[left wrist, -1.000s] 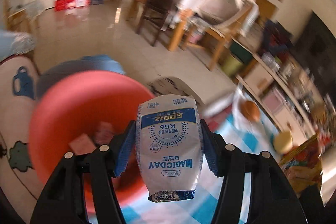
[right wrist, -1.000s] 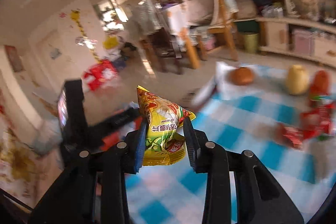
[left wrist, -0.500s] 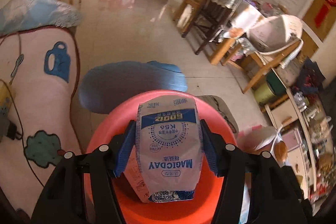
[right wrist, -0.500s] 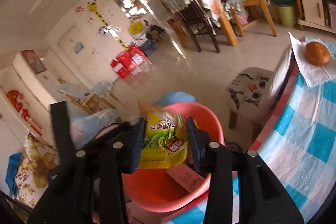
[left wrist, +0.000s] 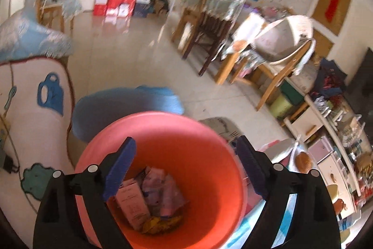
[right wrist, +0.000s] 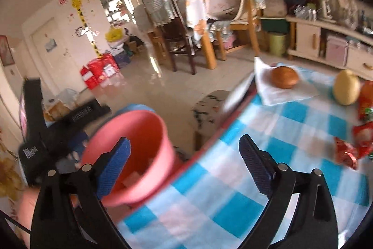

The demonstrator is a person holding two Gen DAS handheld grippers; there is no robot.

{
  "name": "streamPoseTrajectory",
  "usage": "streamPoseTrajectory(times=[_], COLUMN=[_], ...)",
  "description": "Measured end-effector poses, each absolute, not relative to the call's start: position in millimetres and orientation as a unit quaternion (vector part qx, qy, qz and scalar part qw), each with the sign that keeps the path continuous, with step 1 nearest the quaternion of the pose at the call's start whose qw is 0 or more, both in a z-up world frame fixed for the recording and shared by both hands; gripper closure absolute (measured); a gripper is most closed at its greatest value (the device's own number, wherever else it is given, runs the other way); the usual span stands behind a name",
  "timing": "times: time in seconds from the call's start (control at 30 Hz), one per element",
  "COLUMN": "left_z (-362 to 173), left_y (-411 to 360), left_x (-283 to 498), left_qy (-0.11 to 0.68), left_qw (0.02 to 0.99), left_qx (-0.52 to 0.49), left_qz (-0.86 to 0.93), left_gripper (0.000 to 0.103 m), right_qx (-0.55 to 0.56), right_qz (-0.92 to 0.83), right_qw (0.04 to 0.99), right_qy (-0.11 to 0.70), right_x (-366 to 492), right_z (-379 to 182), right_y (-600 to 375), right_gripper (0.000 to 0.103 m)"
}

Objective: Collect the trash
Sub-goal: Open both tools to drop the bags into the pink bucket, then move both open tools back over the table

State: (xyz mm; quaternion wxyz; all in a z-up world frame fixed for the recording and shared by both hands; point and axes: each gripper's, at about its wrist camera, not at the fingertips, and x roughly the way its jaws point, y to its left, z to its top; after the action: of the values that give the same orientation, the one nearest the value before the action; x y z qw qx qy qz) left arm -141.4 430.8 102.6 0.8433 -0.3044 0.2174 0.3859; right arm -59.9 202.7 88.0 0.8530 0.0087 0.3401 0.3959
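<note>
A cluttered living room with a pale tiled floor (left wrist: 130, 67), wooden chairs and a low shelf unit forms the background; in front stands a table under a blue-and-white checked cloth (right wrist: 268, 151). A round salmon-pink plastic bin (left wrist: 209, 155) stands just beside the table edge, apparently placed there so that wrappers can be dropped in straight from the table. The left gripper (left wrist: 184, 167) hangs over the bin mouth with its jaws wide and nothing between them; the right gripper (right wrist: 184, 167), equally wide and empty, points across the bin rim and the cloth. Both pairs of jaws have just been opening. One second earlier the left held a white milk pouch and the right a yellow-green snack bag; both have been let go, and a heap of discarded packets (left wrist: 151, 202) lies at the bin bottom. Crumpled red wrappers (right wrist: 354, 146) remain on the cloth at the right, near a brown bun on white paper (right wrist: 284, 77), so collection is judged unfinished.
</note>
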Motion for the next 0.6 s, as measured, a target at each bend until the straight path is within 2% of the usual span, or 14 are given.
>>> streamPoseTrajectory(times=[0.33,0.6], left_z=[126,133], left_y=[369,318], left_x=[-112,-83], left_qy=[0.178,0.217], left_qw=[0.908,0.934], left_qx=[-0.212,-0.13], left_qz=[0.316,0.254], left_gripper=[0.014,0.013], right_qx=[-0.078,-0.089], right_qz=[0.319,0.284], right_qw=[0.88,0.881], right_qy=[0.342,0.367], right_x=[-74,-82], right_z=[76,78], right_y=[143,95], right_gripper=[0.004,0.004])
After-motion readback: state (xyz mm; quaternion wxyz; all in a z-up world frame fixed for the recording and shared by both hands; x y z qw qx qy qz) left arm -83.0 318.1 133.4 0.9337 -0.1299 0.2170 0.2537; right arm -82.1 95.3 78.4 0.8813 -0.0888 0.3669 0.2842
